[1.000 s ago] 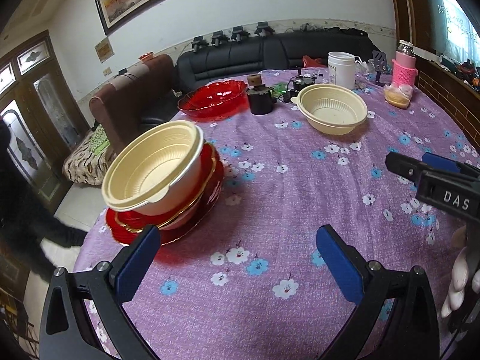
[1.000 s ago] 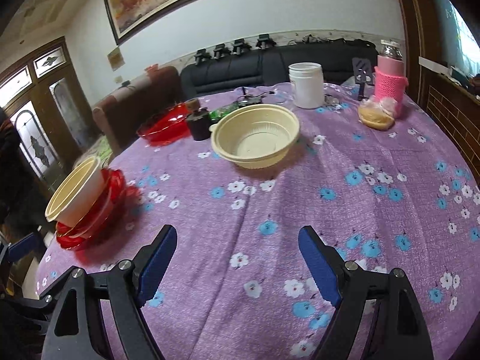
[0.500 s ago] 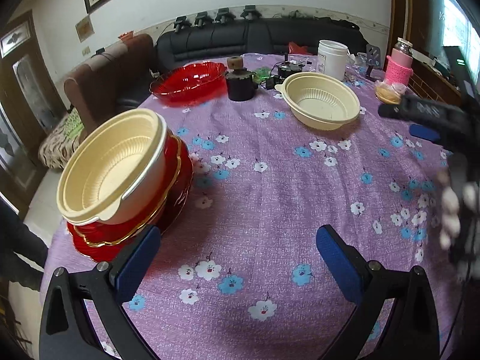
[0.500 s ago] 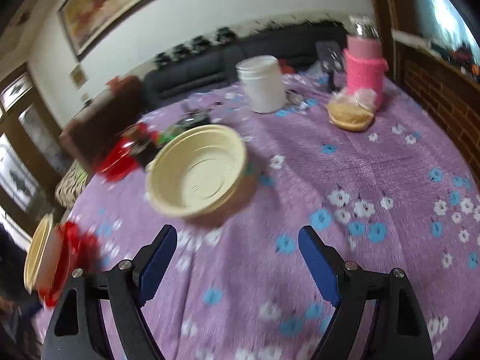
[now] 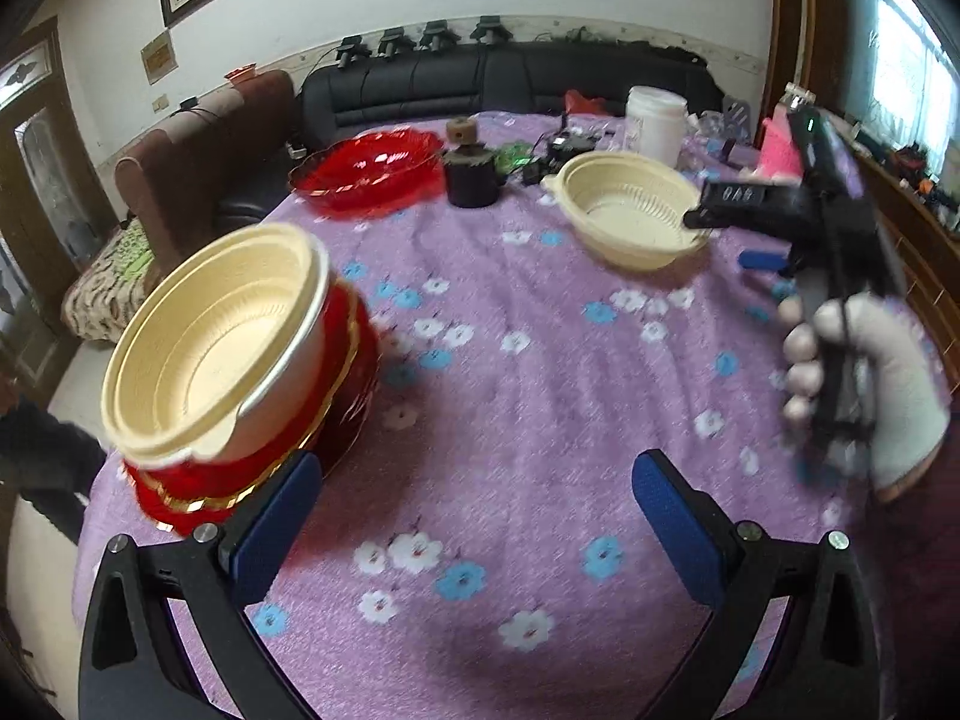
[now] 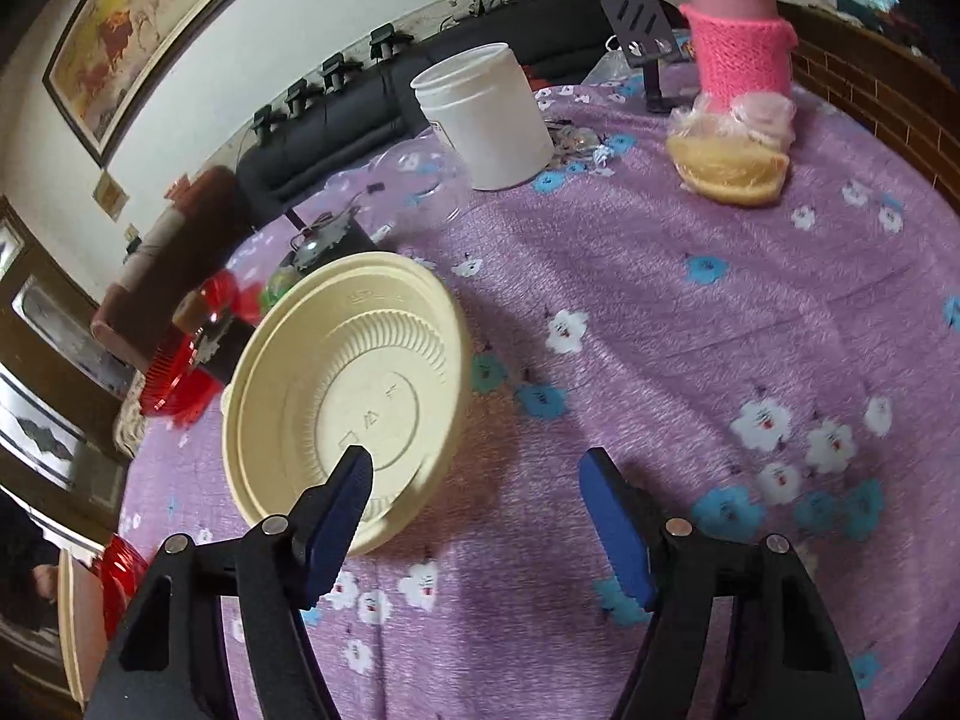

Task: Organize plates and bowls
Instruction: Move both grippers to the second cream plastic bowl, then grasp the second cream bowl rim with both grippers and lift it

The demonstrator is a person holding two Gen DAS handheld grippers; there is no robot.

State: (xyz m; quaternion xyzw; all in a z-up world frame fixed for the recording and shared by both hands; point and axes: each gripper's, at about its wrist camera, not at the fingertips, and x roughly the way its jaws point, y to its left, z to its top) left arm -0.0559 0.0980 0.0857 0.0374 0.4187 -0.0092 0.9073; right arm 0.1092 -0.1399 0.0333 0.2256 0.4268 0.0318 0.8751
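Observation:
A cream bowl [image 5: 210, 336] sits tilted on a stack of red plates [image 5: 342, 372] at the table's left edge. My left gripper [image 5: 474, 516] is open and empty, just right of that stack. A second cream bowl [image 5: 630, 216] stands farther back on the purple cloth; it also shows in the right wrist view [image 6: 354, 396]. My right gripper [image 6: 474, 516] is open over that bowl's near rim, its left finger [image 6: 336, 510] inside the bowl, the right finger outside. The right gripper also shows in the left wrist view [image 5: 762, 258], held by a gloved hand.
A red glass dish [image 5: 366, 171], a dark pot [image 5: 471, 180], a white jar [image 6: 486, 114], a pink-sleeved bottle [image 6: 738, 42] and a bagged bun [image 6: 726, 162] stand at the back. A sofa lies beyond the table. A person stands at the left edge [image 5: 36, 462].
My right gripper has moved forward and down to the far cream bowl, its fingers now on either side of the near rim. My left gripper has shifted slightly beside the stack.

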